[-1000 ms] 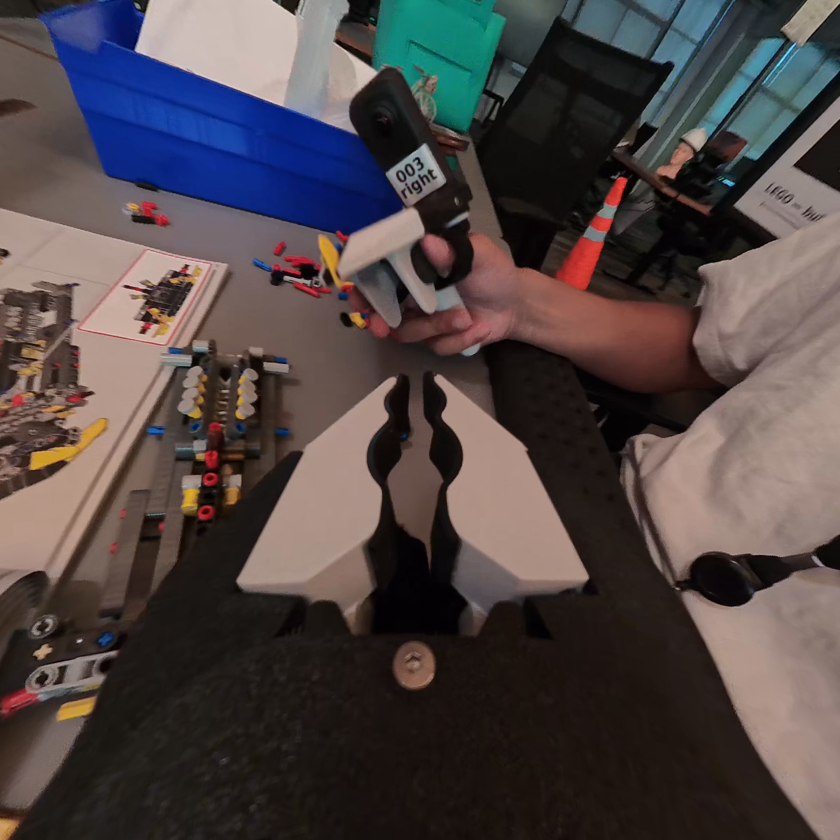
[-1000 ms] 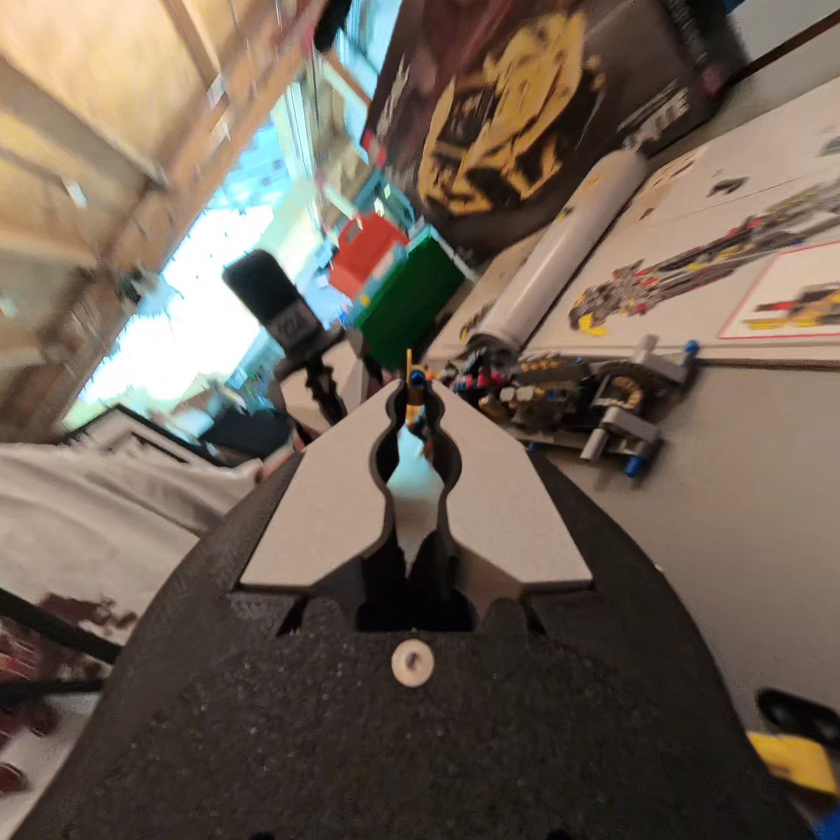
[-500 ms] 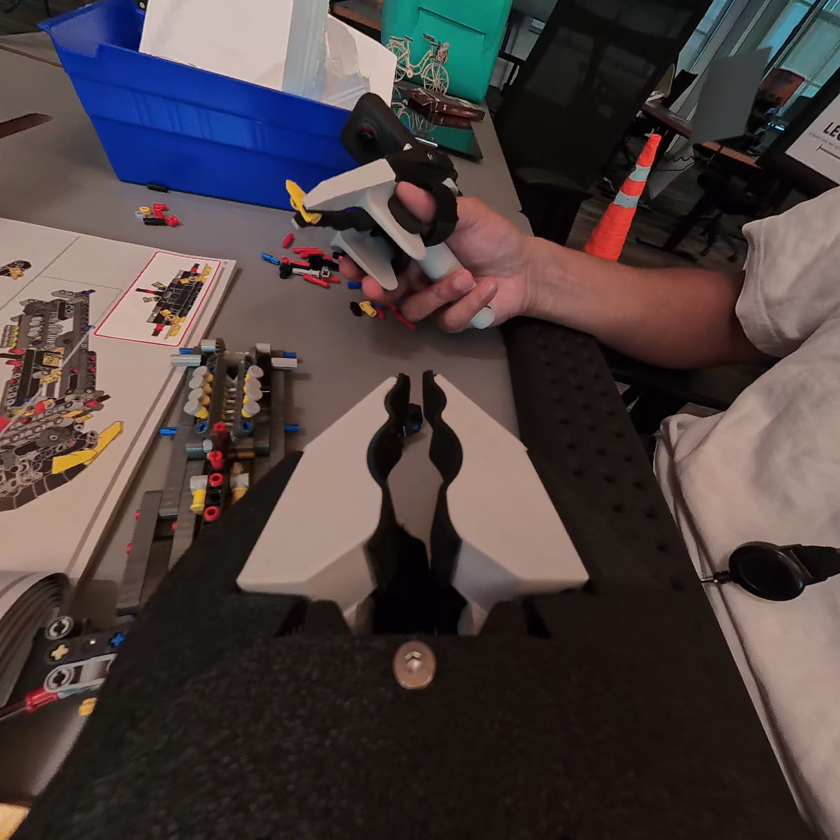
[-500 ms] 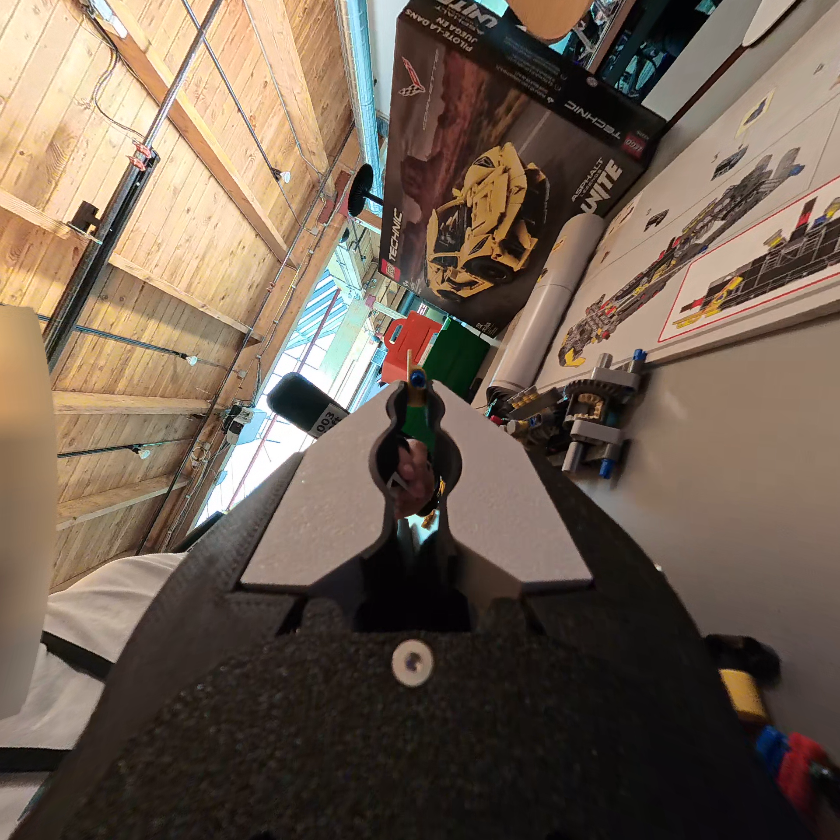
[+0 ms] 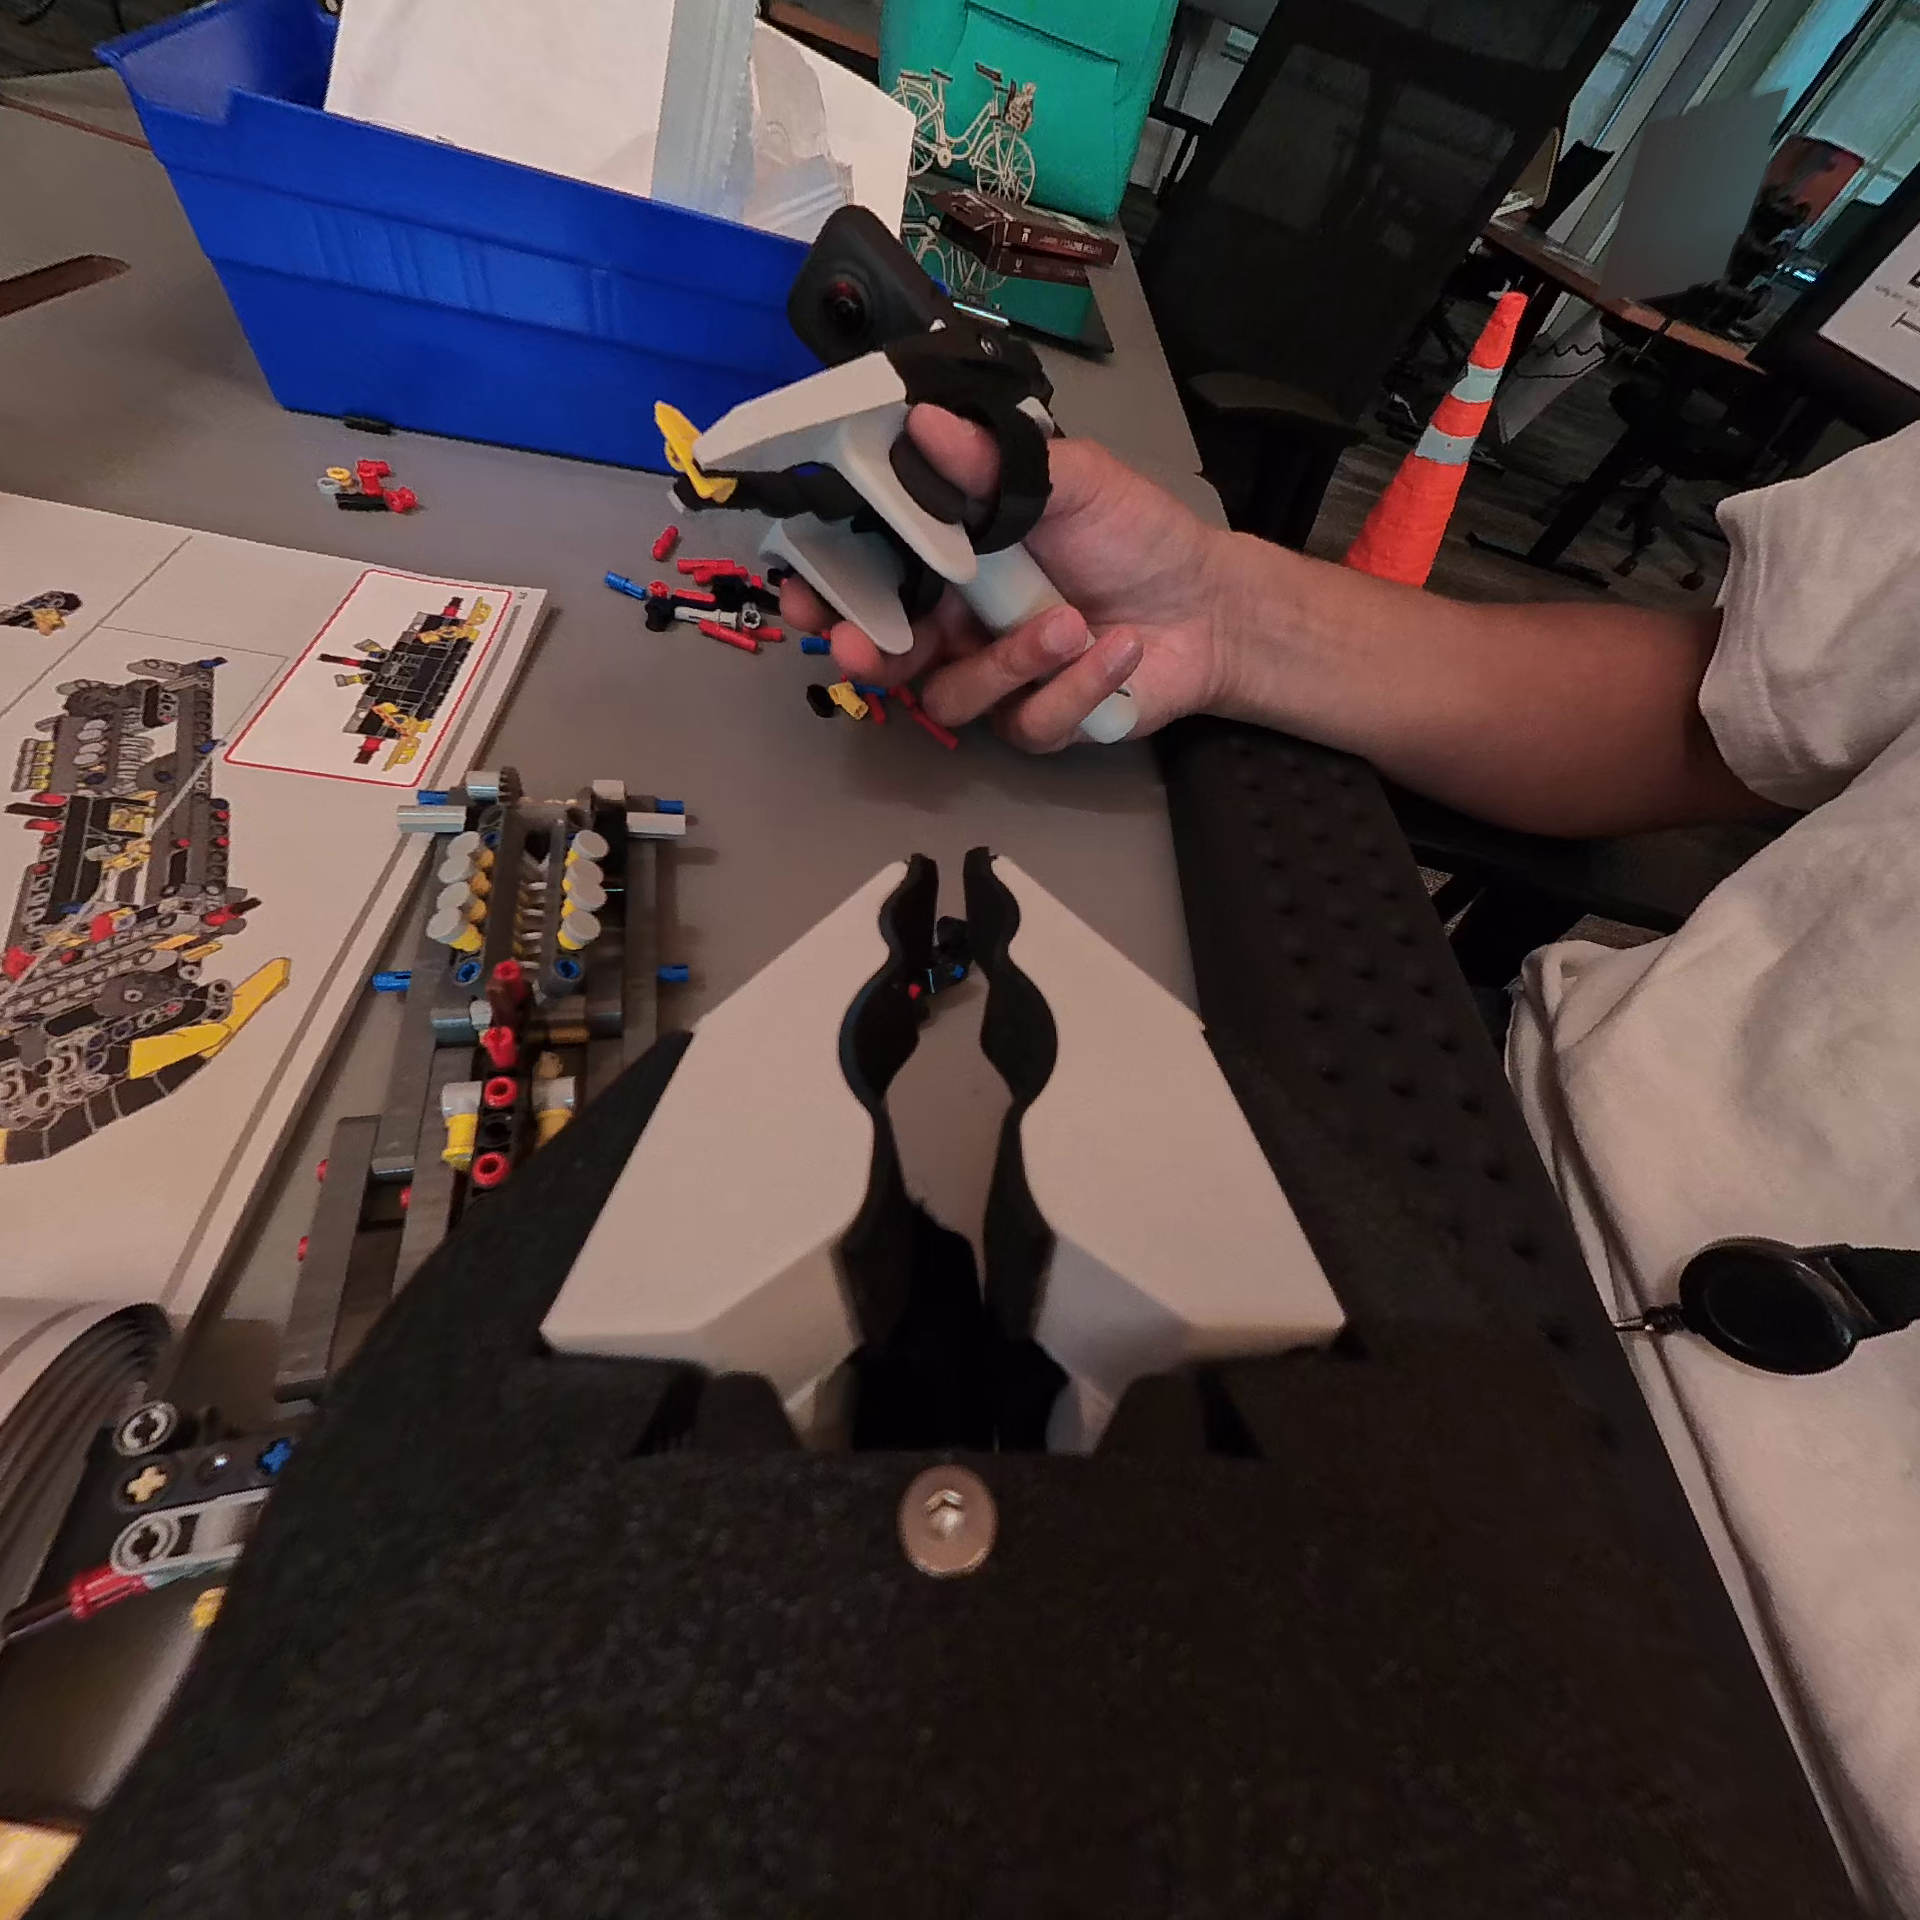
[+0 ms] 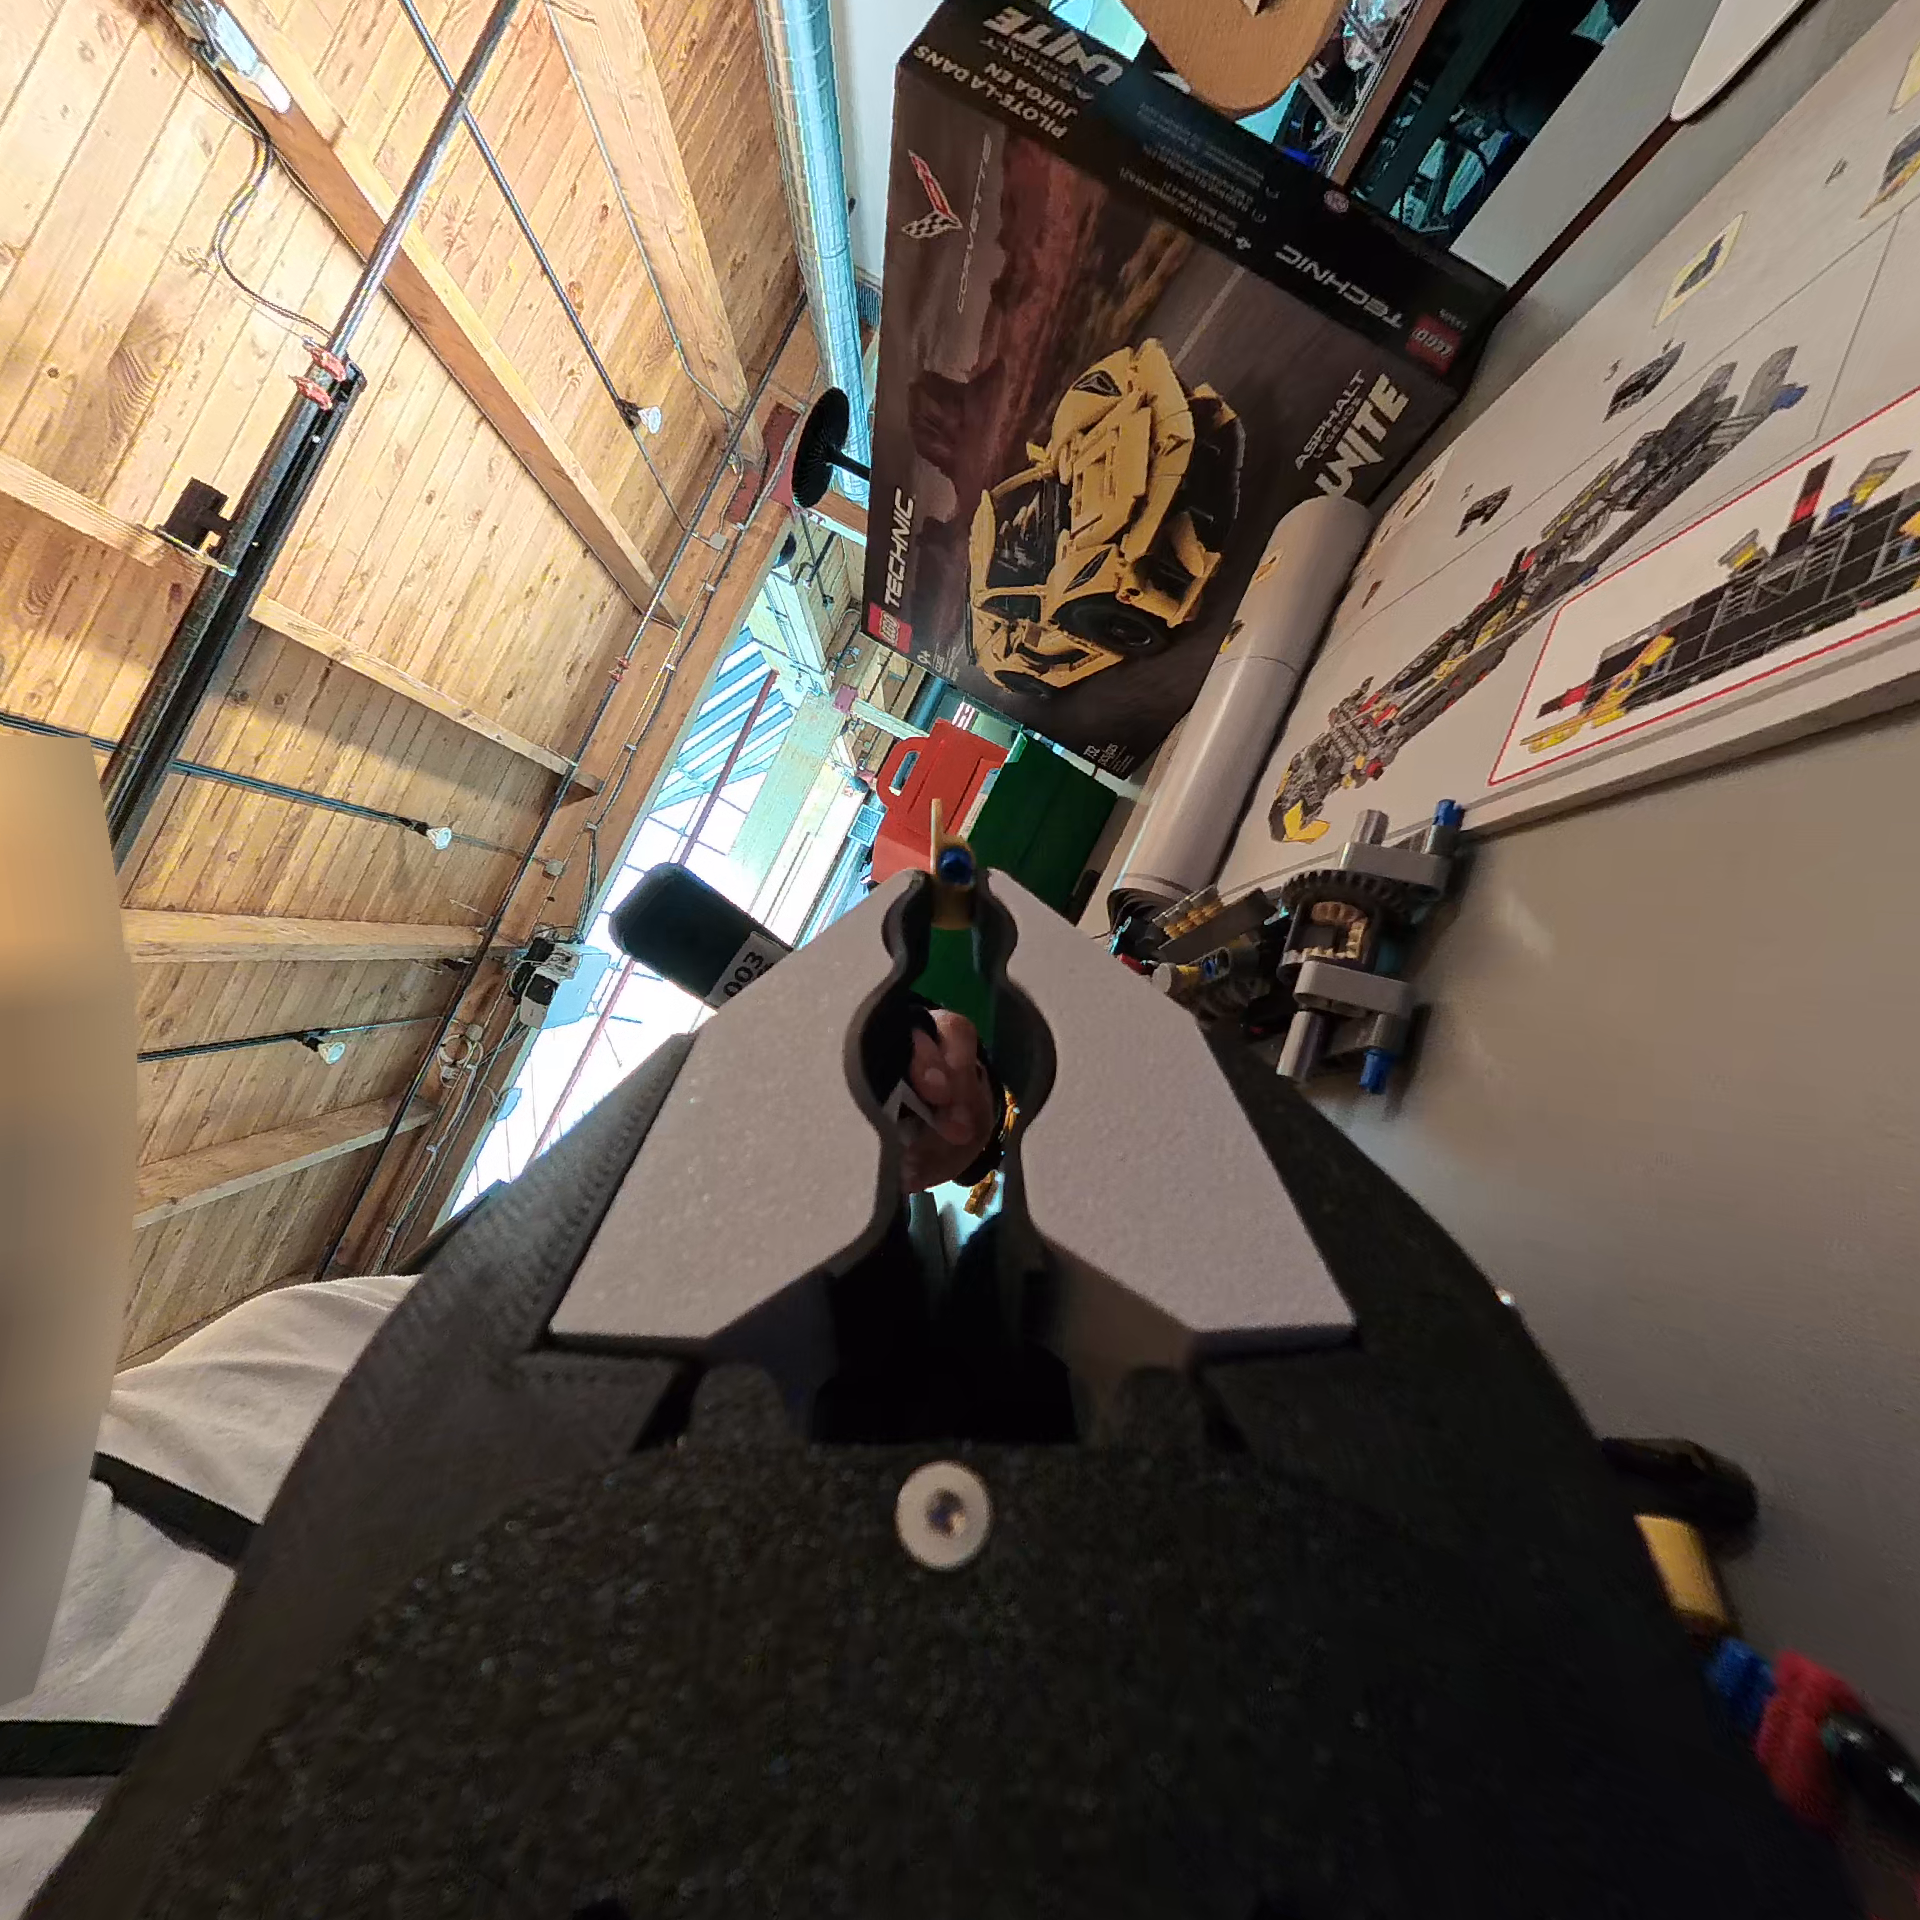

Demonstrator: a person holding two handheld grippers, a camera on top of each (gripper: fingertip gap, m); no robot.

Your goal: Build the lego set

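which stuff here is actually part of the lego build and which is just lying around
Part of the build:
- right tongs shut on a yellow piece
- left tongs shut on a small dark piece
- half-built chassis
- instruction sheet
- loose pins
- set box

Just lying about:
- blue bin
- traffic cone
- teal bag

I can see printed lettering on the set's box (image 6: 1143, 416) and a small numbered sticker (image 6: 750, 971) on the far camera.
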